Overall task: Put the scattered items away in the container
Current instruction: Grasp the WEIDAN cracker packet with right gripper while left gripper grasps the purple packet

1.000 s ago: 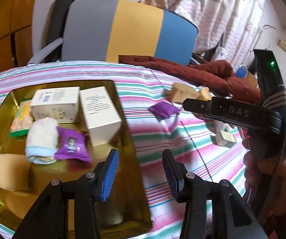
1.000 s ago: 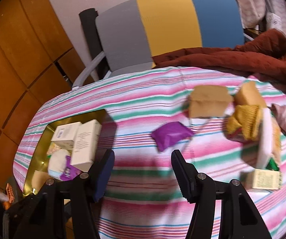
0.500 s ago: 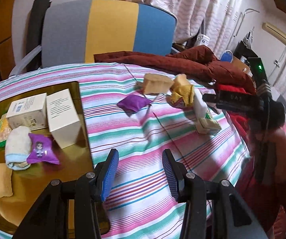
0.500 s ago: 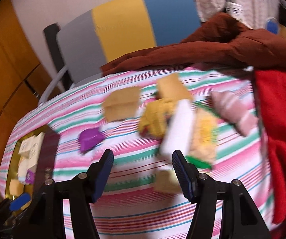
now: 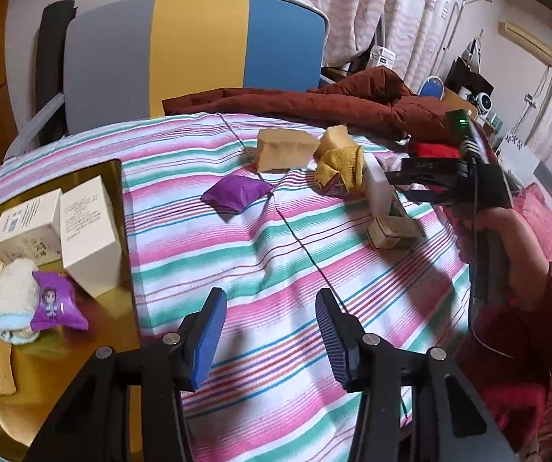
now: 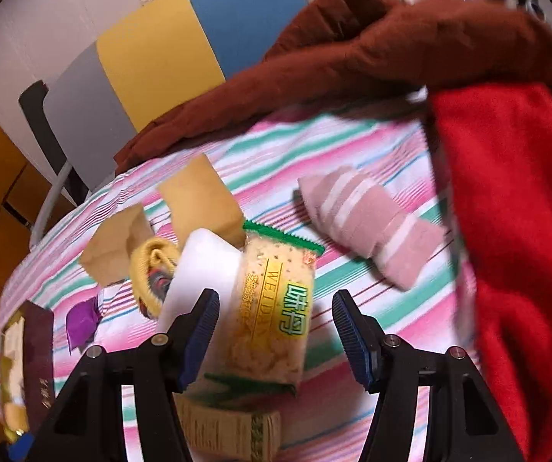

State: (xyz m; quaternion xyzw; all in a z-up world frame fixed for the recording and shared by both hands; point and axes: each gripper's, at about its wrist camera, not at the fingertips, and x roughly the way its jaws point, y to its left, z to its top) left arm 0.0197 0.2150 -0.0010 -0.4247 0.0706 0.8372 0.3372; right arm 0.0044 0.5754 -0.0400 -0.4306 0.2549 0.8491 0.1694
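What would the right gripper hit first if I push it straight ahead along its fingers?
Most likely the cracker packet with the green edge, which lies between the right gripper fingers' line already, leaning on the white block. The jaws stand apart from it; depth is hard to judge, and the small box below may be nearer.

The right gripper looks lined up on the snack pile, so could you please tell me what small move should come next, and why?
Probably lower the right gripper and close on the cracker packet: its jaws stand open, the packet lies between them unpressed, and the gold tray awaits it.
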